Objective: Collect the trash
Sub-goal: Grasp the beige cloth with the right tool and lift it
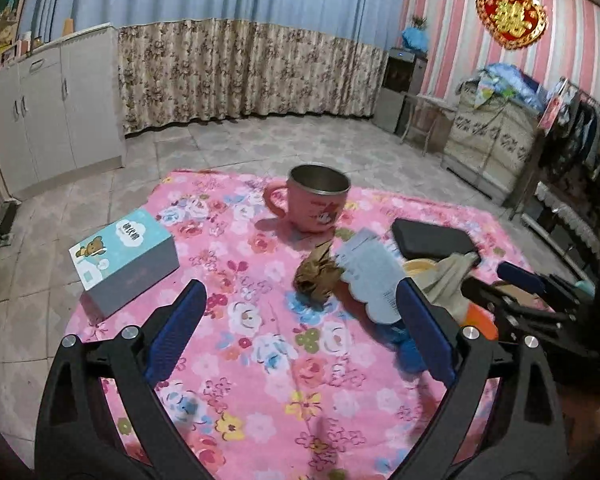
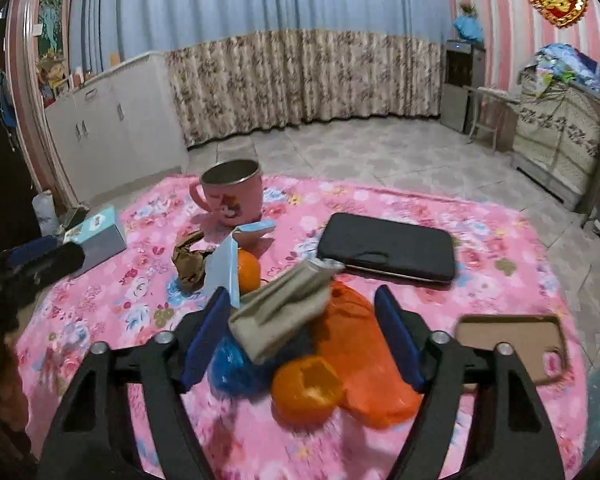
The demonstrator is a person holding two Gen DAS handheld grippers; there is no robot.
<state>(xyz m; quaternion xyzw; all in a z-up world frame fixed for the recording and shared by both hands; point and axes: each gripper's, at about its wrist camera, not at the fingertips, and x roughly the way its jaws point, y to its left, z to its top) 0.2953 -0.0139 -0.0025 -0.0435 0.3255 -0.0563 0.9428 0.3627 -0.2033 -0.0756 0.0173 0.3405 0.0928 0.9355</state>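
A heap of trash lies on the pink floral cloth [image 2: 480, 240]: a grey-beige wad [image 2: 280, 312], an orange plastic bag [image 2: 364, 344], a blue plastic scrap [image 2: 232, 364] and a torn light blue carton [image 2: 224, 272]. My right gripper [image 2: 304, 320] stands open around the heap, the wad and bag between its blue pads, with no clear squeeze. A peeled orange [image 2: 306, 388] sits just below them. My left gripper [image 1: 300, 312] is wide open over bare cloth, short of a crumpled brown paper [image 1: 314, 276] and the carton [image 1: 372, 280]. The right gripper [image 1: 520, 292] shows at the edge.
A pink cup [image 1: 316, 200] stands at the back. There is a tissue box [image 1: 124, 256] on the left, a black case [image 2: 388, 248] at right and a brown phone case [image 2: 512, 348] near the right edge. A second orange [image 2: 248, 272] sits behind the carton. Tiled floor surrounds the table.
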